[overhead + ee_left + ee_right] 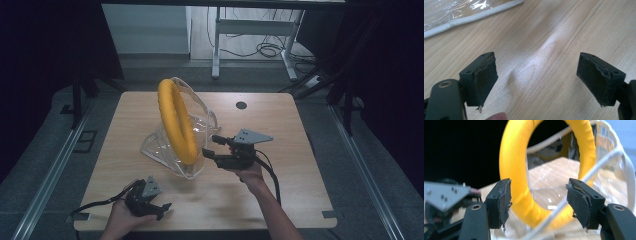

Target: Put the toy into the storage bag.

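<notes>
Two claws work over a pale wood-grain table (280,190); no brand, label or writing can be read anywhere. The yellow ring (176,120) stands on edge inside a clear plastic bag (200,117) with white piping, at the table's middle. The right claw (212,145) sits just beside the bag, jaws parted with nothing pressed between them, ring and bag beyond. The left claw (162,209) rests near the table's near edge, jaws wide apart over bare wood. A round black grommet (241,105) sits toward the far edge. Grey floor, dark curtains and a white desk frame (252,37) with cables surround.
</notes>
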{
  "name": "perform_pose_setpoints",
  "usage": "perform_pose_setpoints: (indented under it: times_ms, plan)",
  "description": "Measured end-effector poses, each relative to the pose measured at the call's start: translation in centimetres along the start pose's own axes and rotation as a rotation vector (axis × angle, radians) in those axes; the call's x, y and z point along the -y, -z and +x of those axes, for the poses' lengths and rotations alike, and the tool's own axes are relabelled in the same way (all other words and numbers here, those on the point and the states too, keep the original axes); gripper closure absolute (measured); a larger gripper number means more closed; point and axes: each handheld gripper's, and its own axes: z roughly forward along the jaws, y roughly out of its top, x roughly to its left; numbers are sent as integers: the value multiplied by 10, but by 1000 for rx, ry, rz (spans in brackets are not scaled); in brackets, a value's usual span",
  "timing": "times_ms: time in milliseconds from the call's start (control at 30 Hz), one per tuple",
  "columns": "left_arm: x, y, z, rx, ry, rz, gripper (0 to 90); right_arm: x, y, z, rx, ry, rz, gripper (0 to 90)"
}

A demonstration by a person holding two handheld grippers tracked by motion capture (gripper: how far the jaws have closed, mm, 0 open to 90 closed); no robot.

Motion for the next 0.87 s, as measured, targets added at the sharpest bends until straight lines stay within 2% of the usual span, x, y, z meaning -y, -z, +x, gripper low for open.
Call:
perform_pose_setpoints:
  times_ms: [267,500,633,867]
  plan:
    - [0,0,0,-2,1,1,164,28,17,-8,31,-15,57,362]
    - [0,0,0,-4,2,3,164,48,21,-13,55,-25,88,363]
    - [0,0,0,-4,1,1,164,49,20,-11,72,6,121,363]
    - [0,0,1,-1,-2,0,164,52,20,-6,74,22,148,358]
